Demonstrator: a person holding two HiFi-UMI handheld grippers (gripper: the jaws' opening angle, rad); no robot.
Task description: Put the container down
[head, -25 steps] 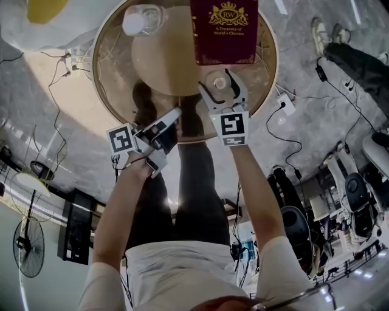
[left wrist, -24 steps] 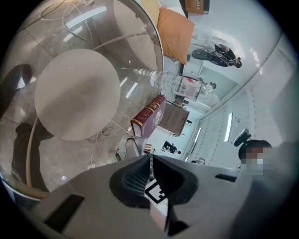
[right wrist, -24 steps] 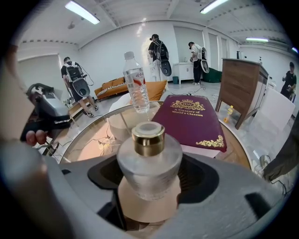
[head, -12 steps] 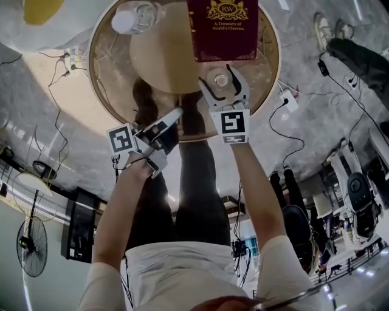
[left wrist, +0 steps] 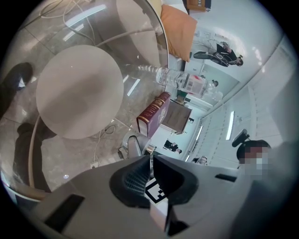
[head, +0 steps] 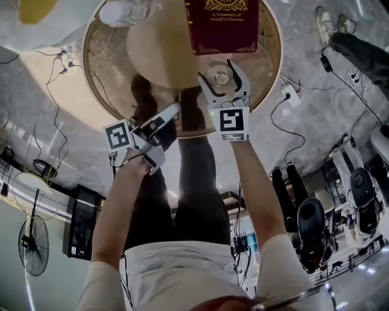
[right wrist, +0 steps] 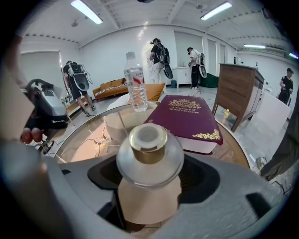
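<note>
The container [head: 222, 78] is a small jar with a clear round top, a gold neck and a tan body [right wrist: 148, 196]. My right gripper [head: 221, 73] is shut on it, its jaws pressed against the tan body [right wrist: 150, 182], above the near side of the round glass table [head: 91, 73]. The container's base is hidden, so I cannot tell whether it touches the glass. Just beyond it lies a maroon book [head: 222, 27] [right wrist: 187, 116]. My left gripper [head: 173, 112] hangs shut and empty at the table's near edge, to the left, its jaws closed together [left wrist: 150, 158].
A clear water bottle [head: 124, 11] [right wrist: 135, 88] stands at the table's far left. Through the glass I see the tan table base [head: 158, 54] and cables on the floor [head: 285, 115]. A wooden cabinet [right wrist: 238, 88] stands at the right, with people at the back of the room.
The table, book and bottle have slid upward in the head view. Both grippers have kept nearly the same places, and their grips are unchanged.
</note>
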